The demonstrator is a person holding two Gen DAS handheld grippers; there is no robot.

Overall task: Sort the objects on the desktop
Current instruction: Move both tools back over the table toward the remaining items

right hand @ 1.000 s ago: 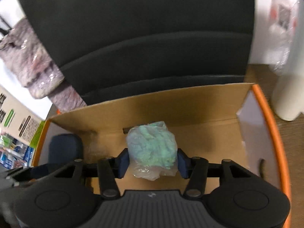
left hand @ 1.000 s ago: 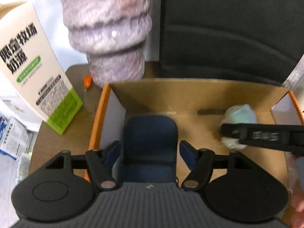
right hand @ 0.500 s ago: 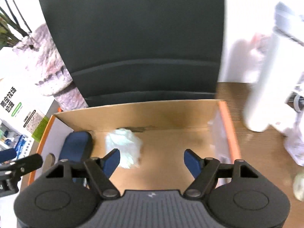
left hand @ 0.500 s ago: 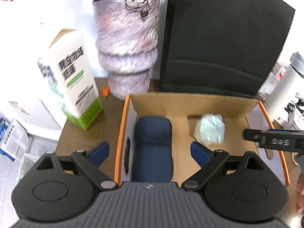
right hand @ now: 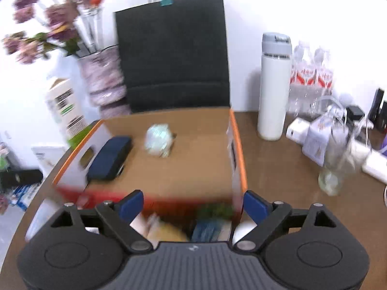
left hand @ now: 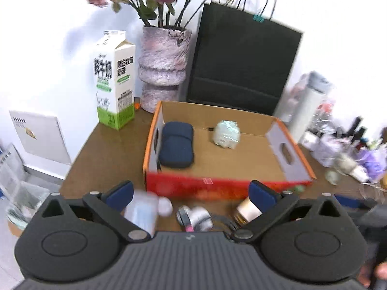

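Observation:
An open cardboard box (left hand: 251, 162) with orange rims sits on the brown desk. A dark blue pouch (left hand: 176, 145) lies at its left side and a pale green wrapped packet (left hand: 227, 134) at its back; both also show in the right wrist view, the pouch (right hand: 110, 158) and the packet (right hand: 158, 140). My left gripper (left hand: 191, 192) is open and empty, pulled back in front of the box. My right gripper (right hand: 193, 204) is open and empty, also in front of the box. Small items lie under the left gripper: a clear packet (left hand: 142, 213), a white roll (left hand: 196, 217), a cream tube (left hand: 248, 211).
Behind the box stand a milk carton (left hand: 115, 82), a purple vase with flowers (left hand: 163, 70) and a black paper bag (left hand: 241, 58). To the right are a white bottle (right hand: 274, 84), water bottles (right hand: 312, 77) and clutter (right hand: 338, 140).
Both grippers pulled back and up out of the box. The right gripper opened and left the green packet in the box. The left gripper let go of the blue pouch.

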